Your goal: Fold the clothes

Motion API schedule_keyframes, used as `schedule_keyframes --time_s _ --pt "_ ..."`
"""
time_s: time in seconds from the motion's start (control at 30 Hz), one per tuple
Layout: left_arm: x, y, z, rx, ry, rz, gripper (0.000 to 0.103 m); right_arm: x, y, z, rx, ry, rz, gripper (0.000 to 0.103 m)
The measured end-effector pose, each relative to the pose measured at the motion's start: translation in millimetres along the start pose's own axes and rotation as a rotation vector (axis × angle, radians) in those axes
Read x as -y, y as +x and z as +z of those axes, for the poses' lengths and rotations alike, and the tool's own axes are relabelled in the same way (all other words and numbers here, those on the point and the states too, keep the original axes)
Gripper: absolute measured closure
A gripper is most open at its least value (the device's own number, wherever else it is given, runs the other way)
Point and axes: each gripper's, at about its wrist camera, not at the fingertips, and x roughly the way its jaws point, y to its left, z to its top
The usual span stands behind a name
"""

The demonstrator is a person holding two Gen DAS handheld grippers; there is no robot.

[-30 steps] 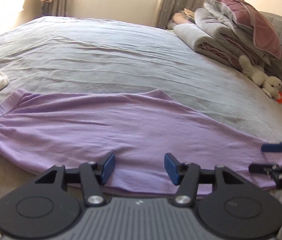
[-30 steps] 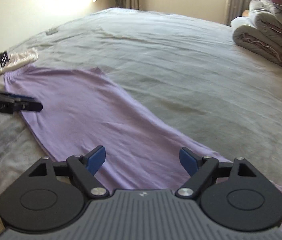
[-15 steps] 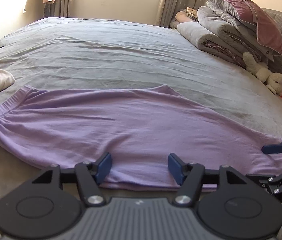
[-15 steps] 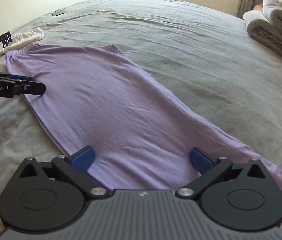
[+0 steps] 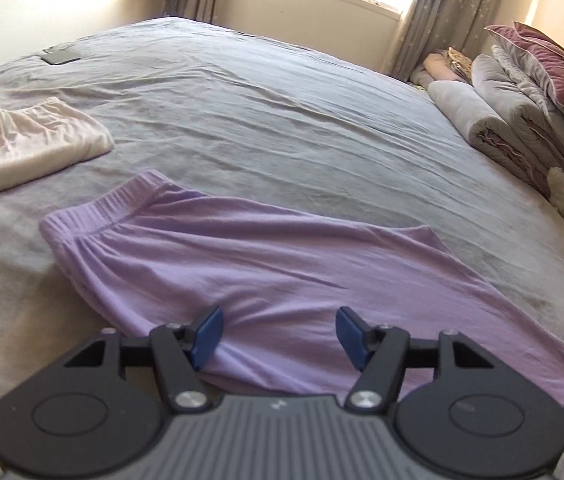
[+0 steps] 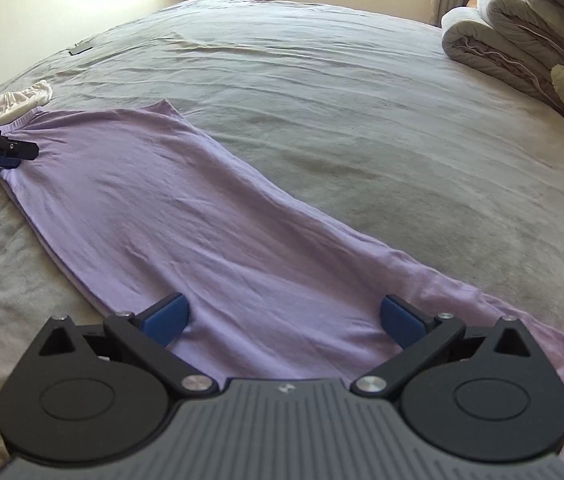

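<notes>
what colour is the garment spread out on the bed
Light purple, a plain lilac garment, seen best in the right wrist view.

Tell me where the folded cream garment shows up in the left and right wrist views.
Left wrist view: the cream garment lies at the left edge, beyond the waistband of the purple pants.
Right wrist view: only a small part of the cream garment shows, far left, past the pants' waistband end.
Shared landmark: the dark flat object on the far part of the bed.

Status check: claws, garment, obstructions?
Left claw open, right claw open, neither gripping. Purple garment flat on bed, unfolded. Nothing in the way.
</notes>
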Motion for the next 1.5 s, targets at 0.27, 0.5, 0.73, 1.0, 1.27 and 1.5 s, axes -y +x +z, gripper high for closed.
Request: schedule_keyframes --time_s 0.27,0.5,0.73,1.0,1.27,1.5 --pt "-16.9 6.1 9.4 0.004 -0.056 0.098 0.039 79.3 -43.6 -43.1 -0.023 0.232 -0.164 0.0" --pt "-23.9 8.3 15.4 -0.001 -0.087 0.14 0.039 150.0 -82.8 -84.2 -0.051 0.516 -0.446 0.0" --pt "-17.5 0.9 16.4 0.015 -0.084 0.151 0.039 174.6 -109.3 -102.5 0.024 0.713 -0.497 0.0" --pt "23.8 -9.0 10.3 0.059 0.067 0.054 0.038 188.4 -136.9 -125.1 0.186 1.005 -0.297 0.032" --pt "91.0 -12.7 -5.7 0.031 0.222 -0.129 0.038 188.8 -134.3 -131.6 0.218 1.067 -0.183 0.044" --pt "142.3 -16.6 -26.8 -0.005 0.36 -0.281 0.038 193.3 -134.5 -142.6 0.247 1.118 -0.112 0.055"
